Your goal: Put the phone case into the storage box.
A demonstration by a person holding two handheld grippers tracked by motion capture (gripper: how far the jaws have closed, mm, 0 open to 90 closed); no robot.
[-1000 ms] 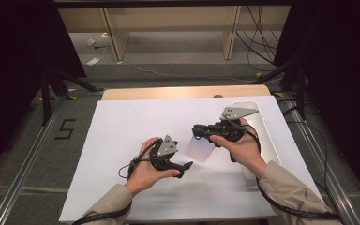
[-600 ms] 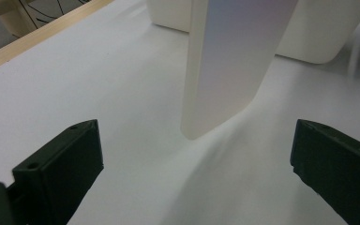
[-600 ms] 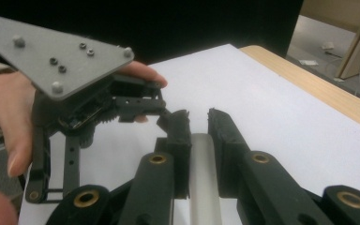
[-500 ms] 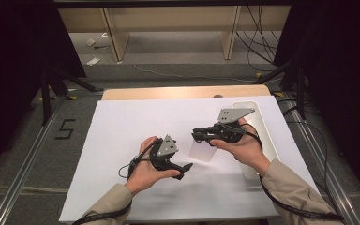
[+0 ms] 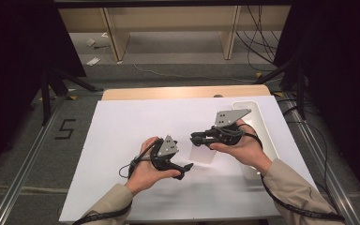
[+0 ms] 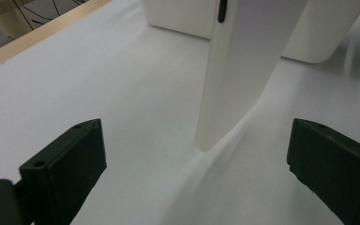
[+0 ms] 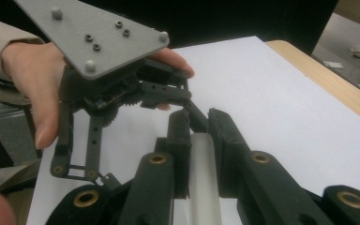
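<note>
White tabletop (image 5: 122, 122) | right gripper (image 5: 198, 138) – jaws clamp white plate (image 5: 201, 152) | left gripper (image 5: 187, 168) – jaws apart

The left hand-held gripper (image 5: 183, 169) gapes wide, while the right hand-held gripper (image 5: 194, 138) is clamped.

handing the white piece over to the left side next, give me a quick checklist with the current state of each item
1. Right hand-held gripper shut on the flat white piece: ok.
2. Left hand-held gripper open: ok.
3. Piece's lower end between the left jaws: ok.
4. Piece off the table: cannot tell; its tip looks at or just above the surface.
5. White tray apart from both grippers: ok.
6. How firmly the piece is held: cannot tell.
</note>
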